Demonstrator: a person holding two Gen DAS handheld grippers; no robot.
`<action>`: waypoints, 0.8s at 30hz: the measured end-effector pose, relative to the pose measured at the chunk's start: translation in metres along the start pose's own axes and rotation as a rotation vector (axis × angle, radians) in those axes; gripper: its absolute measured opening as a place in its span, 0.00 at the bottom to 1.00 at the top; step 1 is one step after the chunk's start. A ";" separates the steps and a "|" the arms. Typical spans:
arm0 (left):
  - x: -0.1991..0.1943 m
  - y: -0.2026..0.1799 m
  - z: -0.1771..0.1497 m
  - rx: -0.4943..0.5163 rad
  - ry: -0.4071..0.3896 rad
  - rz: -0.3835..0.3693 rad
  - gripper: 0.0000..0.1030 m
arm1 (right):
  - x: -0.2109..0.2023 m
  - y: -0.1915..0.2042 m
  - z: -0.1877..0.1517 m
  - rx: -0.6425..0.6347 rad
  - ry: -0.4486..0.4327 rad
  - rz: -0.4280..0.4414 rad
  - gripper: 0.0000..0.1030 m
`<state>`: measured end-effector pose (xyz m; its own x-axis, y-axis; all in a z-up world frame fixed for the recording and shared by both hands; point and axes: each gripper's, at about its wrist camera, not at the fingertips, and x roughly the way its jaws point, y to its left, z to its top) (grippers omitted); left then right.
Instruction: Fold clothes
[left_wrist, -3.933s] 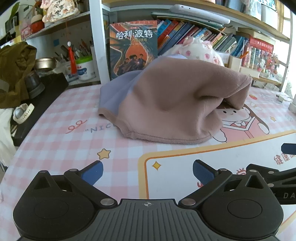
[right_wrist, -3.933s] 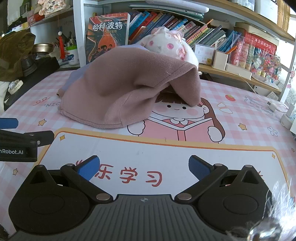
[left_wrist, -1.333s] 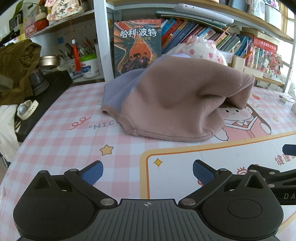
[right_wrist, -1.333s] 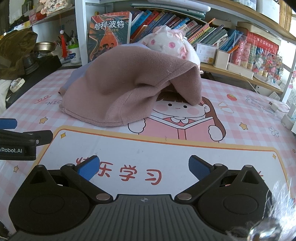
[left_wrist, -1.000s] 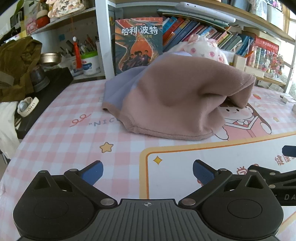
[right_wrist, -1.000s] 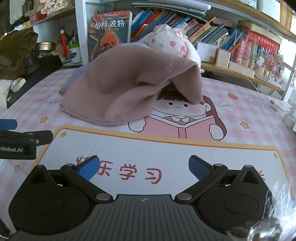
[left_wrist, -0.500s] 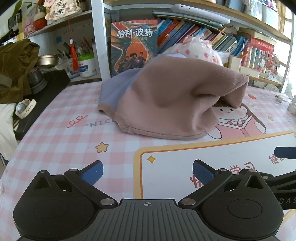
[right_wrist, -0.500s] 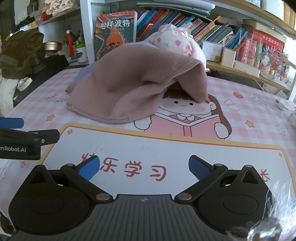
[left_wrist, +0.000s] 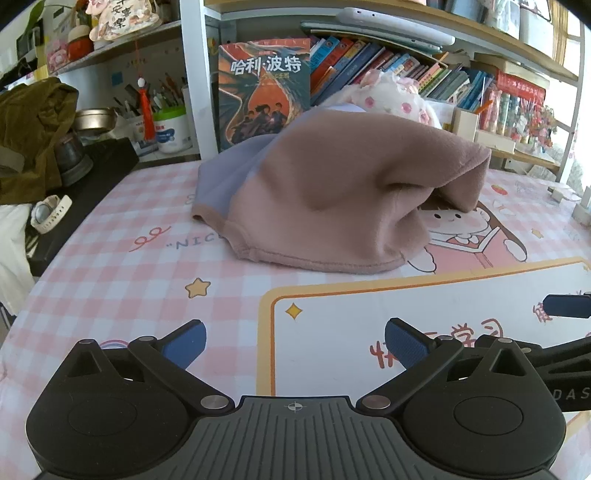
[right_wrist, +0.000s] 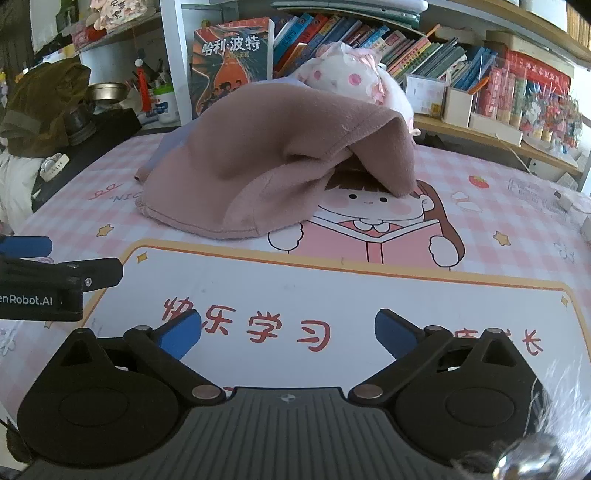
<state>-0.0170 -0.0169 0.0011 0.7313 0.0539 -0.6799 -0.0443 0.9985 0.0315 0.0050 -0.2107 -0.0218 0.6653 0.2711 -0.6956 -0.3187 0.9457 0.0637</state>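
- Garment (left_wrist: 343, 206): pinkish-brown fleece with a lilac panel, heaped unfolded on the pink checked worktop (left_wrist: 122, 266), far side, in front of the bookshelf (left_wrist: 406, 74).
- From left claw (left_wrist: 293, 343): heap at 12 o'clock, slightly toward 1; stitched hem nearest, curving roughly 9-to-3 across the view. Lilac part at 11.
- From right claw (right_wrist: 288, 332): same garment (right_wrist: 273, 162) at 11 to 12 o'clock; raised open flap at about 1, draped over something, plush toy (right_wrist: 351, 85) just behind it.
- Long axis of heap: crosswise to both claws, 9-to-3, higher at the 3 end.
- Left claw: blue pads spread wide, nothing between them. Right claw: likewise wide apart, empty.
- Both claws well short of the cloth, bare printed mat (right_wrist: 332, 295) between. Left claw's side visible at 9 o'clock in right view; right claw's tip at 3 o'clock in left view — side by side, about level.
- Judgement: neither clearly nearer; left lines up with low hem end, right with the lifted flap. Next move likely forward reach at 12, each to its own end, to spread flat before folding.
- Risk: flap snagged on plush toy; cannot tell what props it up.
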 end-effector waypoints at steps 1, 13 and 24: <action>0.000 0.000 -0.001 -0.001 0.002 0.002 1.00 | 0.001 -0.001 -0.001 0.001 0.007 -0.004 0.98; 0.001 -0.003 -0.005 -0.002 0.031 0.031 1.00 | 0.005 -0.001 -0.002 -0.013 0.012 0.043 0.98; -0.009 0.013 -0.002 -0.040 -0.007 0.091 1.00 | 0.015 0.005 0.015 -0.092 -0.101 0.103 0.98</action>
<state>-0.0255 -0.0044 0.0056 0.7276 0.1443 -0.6707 -0.1374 0.9885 0.0636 0.0237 -0.1989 -0.0211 0.6886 0.3870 -0.6132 -0.4463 0.8927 0.0622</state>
